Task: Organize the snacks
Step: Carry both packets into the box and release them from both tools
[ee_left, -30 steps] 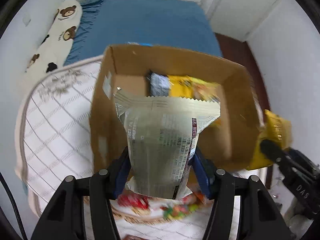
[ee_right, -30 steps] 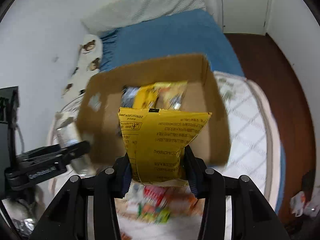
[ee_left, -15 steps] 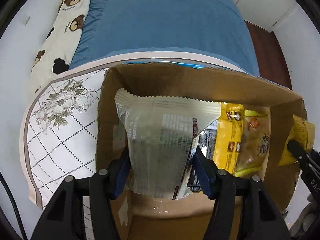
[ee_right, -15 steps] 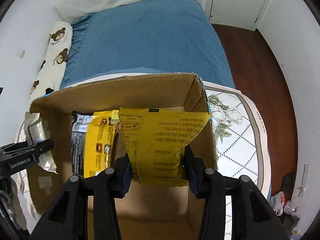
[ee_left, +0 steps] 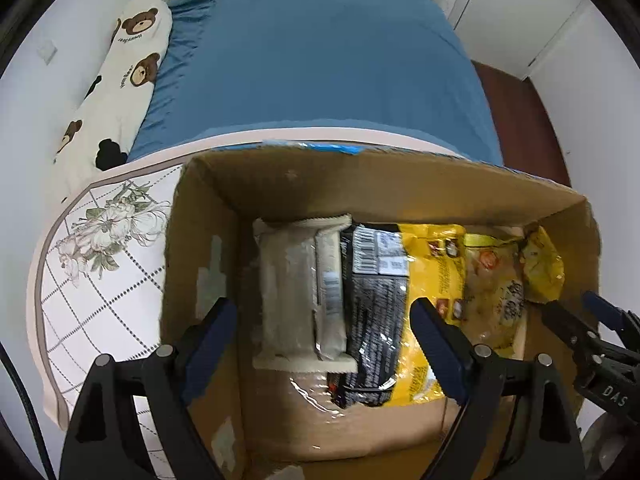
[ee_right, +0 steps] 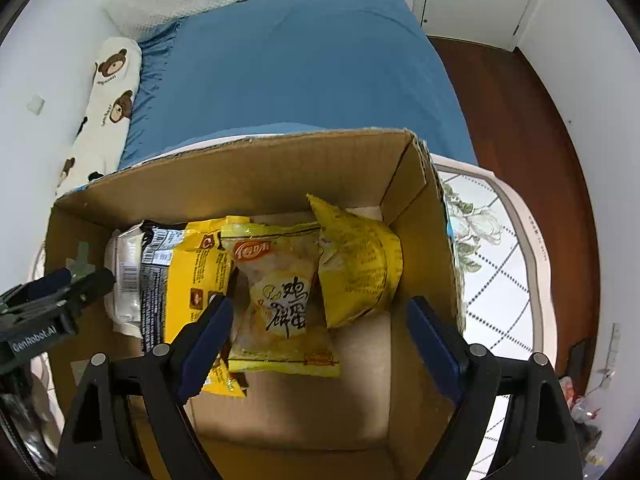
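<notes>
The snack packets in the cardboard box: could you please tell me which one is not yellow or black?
The pale beige packet, at the left end of the row beside the black packet; the others further right are yellow.

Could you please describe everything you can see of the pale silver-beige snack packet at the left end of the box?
The pale snack packet is a crinkled, glossy wrapper with serrated sealed ends and a back seam bearing a small barcode. It lies flat inside the cardboard box, leftmost in the row, its right edge against the black packet. The open left gripper hovers above it, not touching.
</notes>
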Tool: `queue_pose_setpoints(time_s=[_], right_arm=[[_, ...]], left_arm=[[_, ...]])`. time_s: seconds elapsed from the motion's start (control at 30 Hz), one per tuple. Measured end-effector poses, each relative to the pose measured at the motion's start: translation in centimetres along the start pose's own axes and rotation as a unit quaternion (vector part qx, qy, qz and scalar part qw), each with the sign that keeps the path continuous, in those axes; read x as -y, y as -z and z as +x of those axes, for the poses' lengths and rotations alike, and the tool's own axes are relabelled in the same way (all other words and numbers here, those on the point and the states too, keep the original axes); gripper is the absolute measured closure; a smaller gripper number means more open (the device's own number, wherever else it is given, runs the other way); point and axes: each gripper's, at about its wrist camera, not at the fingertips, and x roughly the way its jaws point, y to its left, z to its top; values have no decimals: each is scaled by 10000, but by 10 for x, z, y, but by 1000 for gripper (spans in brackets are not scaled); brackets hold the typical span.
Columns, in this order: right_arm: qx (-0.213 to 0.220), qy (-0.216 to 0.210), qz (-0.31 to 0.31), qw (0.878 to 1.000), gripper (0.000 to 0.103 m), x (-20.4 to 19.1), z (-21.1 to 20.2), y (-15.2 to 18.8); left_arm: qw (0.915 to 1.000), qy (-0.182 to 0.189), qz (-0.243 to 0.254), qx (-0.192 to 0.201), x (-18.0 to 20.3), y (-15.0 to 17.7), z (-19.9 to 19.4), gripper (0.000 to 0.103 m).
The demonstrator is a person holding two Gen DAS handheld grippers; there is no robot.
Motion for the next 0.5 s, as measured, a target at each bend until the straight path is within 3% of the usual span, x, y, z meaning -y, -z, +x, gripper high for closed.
queue_pose_setpoints(time_s=[0.5], right_arm=[[614, -98, -164, 9979, 13, -13, -53, 67]], left_arm=[[9958, 64, 4, 916, 6, 66, -61, 15]])
